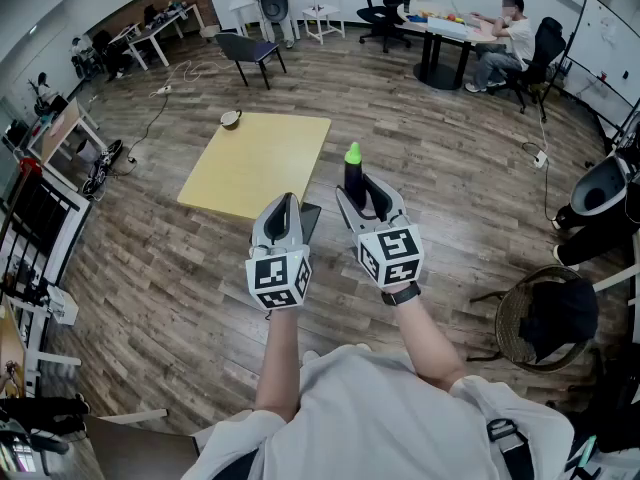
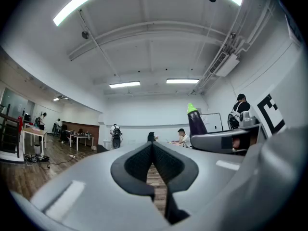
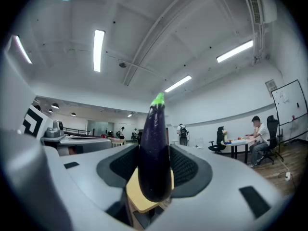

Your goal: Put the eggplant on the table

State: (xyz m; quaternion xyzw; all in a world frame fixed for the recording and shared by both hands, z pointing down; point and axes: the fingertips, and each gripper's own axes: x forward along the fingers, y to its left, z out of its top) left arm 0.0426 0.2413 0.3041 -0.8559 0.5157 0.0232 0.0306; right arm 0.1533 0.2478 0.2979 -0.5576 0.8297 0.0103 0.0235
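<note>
A dark purple eggplant (image 1: 352, 171) with a bright green cap stands upright between the jaws of my right gripper (image 1: 358, 194), which is shut on its lower half. In the right gripper view the eggplant (image 3: 155, 148) fills the middle, with pads pressed to both sides. The square yellow table (image 1: 250, 163) lies just ahead and to the left of both grippers, and its corner (image 3: 136, 198) shows below the fruit. My left gripper (image 1: 283, 211) is held level beside the right one, shut with nothing in it. From the left gripper view the eggplant (image 2: 196, 121) rises at the right.
A small round bowl-like object (image 1: 231, 119) lies on the wood floor at the table's far corner. A dark chair (image 1: 250, 52) stands beyond it. A round wicker basket (image 1: 543, 318) is to my right. A person (image 1: 505, 40) sits at a far desk. Cables trail over the floor.
</note>
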